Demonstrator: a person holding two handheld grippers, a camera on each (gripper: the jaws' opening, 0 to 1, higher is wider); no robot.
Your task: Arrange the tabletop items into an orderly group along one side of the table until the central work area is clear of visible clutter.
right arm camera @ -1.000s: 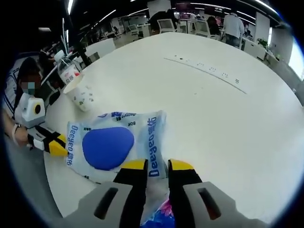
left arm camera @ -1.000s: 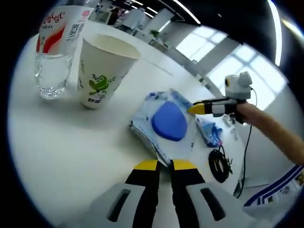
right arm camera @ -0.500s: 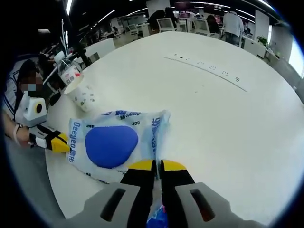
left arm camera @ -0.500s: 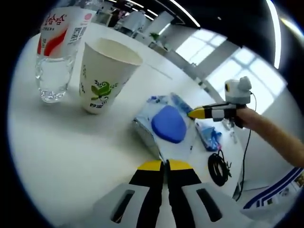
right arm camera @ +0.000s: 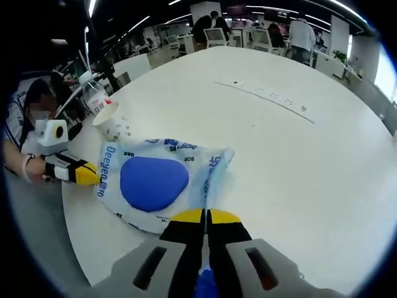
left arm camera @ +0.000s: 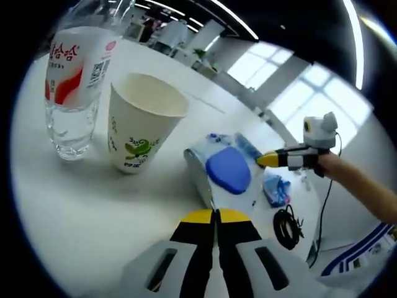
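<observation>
We had both grippers on the wet-wipes pack (right arm camera: 155,186), one at each end, because a soft flat pouch slides more evenly when held at 2 points than when pulled from 1 corner. In the right gripper view, our right gripper (right arm camera: 206,216) had its yellow tips pressed together on the pack's crimped edge, so we judged it clamped on that seam. The left gripper (right arm camera: 87,174) came in from the left of that view and met the opposite short end of the pack. In the left gripper view, the left gripper's (left arm camera: 216,216) tips sat closed at the pack's (left arm camera: 226,171) near edge, apparently pinching it.

The pack lay on the white table (right arm camera: 291,161) near its edge, just beside the paper cup (left arm camera: 144,130), with the clear water bottle (left arm camera: 73,93) standing on the cup's far side. We read this as gathering the pack toward those 2 upright items to form the side group. A small blue wrapper (left arm camera: 275,189) and a coiled black cable (left arm camera: 288,225) lay beyond the pack, near the table edge.

Compared with 1 second earlier, both pairs of jaws had gone from slightly parted to shut, and the pack sat closer to the cup.
</observation>
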